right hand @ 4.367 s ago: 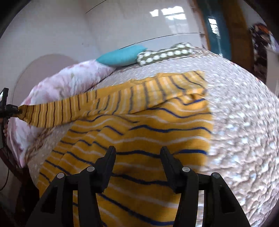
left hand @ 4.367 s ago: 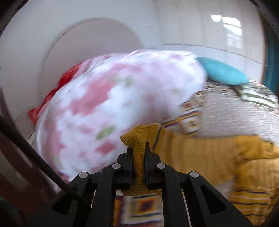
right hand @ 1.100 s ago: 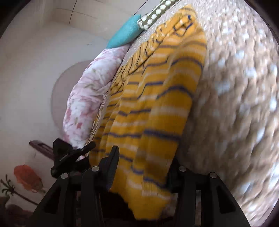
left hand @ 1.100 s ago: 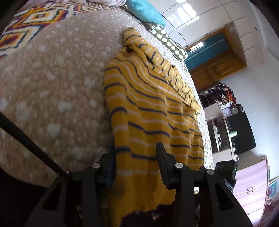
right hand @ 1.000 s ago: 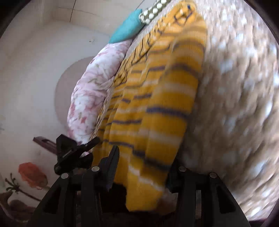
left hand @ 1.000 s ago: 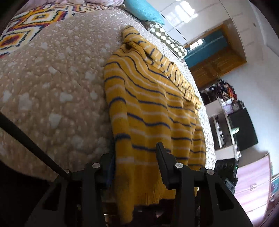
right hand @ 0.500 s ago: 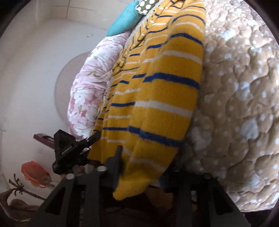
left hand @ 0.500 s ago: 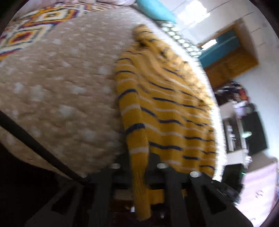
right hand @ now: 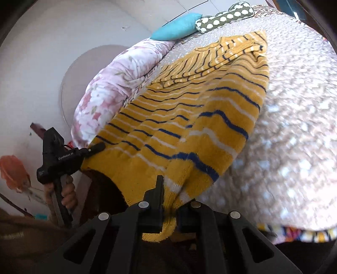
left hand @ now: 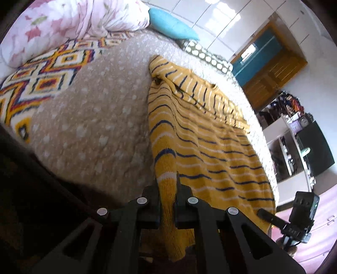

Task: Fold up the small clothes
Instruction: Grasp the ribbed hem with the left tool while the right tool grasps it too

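Observation:
A yellow knit sweater [left hand: 202, 145] with navy and white stripes lies flat on the bed, sleeves folded across its far end. Its hem hangs over the near bed edge. My left gripper [left hand: 167, 185] is shut on the hem's left corner. My right gripper [right hand: 172, 202] is shut on the hem's right corner; the sweater [right hand: 189, 118] stretches away from it. Each gripper shows in the other's view: the right gripper [left hand: 263, 212] at the lower right, the left gripper [right hand: 96, 147] at the left.
The bed has a beige dotted quilt [left hand: 90, 118] with a patterned blanket [left hand: 42, 78] to the left. A pink floral duvet [right hand: 118, 84], a teal pillow [right hand: 174, 29] and a dotted pillow [right hand: 225, 18] lie at the far end. Shelves and a wooden door [left hand: 273, 73] stand to the right.
Both grippers have shut on the sweater's hem corners. They were open and straddling the hem a second ago. Both views have since tilted upward, showing more of the bed's far end.

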Available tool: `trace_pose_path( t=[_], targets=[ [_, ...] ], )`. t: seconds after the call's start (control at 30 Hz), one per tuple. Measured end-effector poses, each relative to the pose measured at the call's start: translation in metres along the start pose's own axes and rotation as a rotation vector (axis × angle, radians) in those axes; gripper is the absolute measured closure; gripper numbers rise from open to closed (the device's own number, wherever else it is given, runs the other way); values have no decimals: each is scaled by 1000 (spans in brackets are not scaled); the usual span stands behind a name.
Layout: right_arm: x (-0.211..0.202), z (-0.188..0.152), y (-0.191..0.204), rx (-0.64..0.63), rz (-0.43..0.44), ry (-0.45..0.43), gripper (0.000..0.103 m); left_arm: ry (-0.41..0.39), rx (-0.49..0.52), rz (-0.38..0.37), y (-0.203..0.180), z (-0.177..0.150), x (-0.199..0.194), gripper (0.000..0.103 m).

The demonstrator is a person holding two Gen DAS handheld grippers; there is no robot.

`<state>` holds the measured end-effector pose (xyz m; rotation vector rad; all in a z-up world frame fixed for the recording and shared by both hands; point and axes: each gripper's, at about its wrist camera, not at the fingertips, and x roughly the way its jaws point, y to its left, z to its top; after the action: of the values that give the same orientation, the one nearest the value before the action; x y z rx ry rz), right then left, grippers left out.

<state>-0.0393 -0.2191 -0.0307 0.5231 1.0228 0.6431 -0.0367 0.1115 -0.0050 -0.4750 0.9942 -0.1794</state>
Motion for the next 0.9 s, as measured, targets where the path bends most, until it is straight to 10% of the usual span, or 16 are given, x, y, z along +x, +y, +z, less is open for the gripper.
trace_pose_path(
  t=[0.17,0.4,0.7,0.9],
  targets=[
    [2,-2,-10,31,-14,-9,93,31,-26,21,6,1,20,96],
    [0,78,15,-111,-63,-132,93,-141,85,46,-33,89,17,96],
    [36,229,-10,-110,-242,-259,93,-140,160,201,-76,250,134,96],
    [82,277,-58,-2,-305,-208,92,-23,50,239,-59,294,207,91]
  ],
)
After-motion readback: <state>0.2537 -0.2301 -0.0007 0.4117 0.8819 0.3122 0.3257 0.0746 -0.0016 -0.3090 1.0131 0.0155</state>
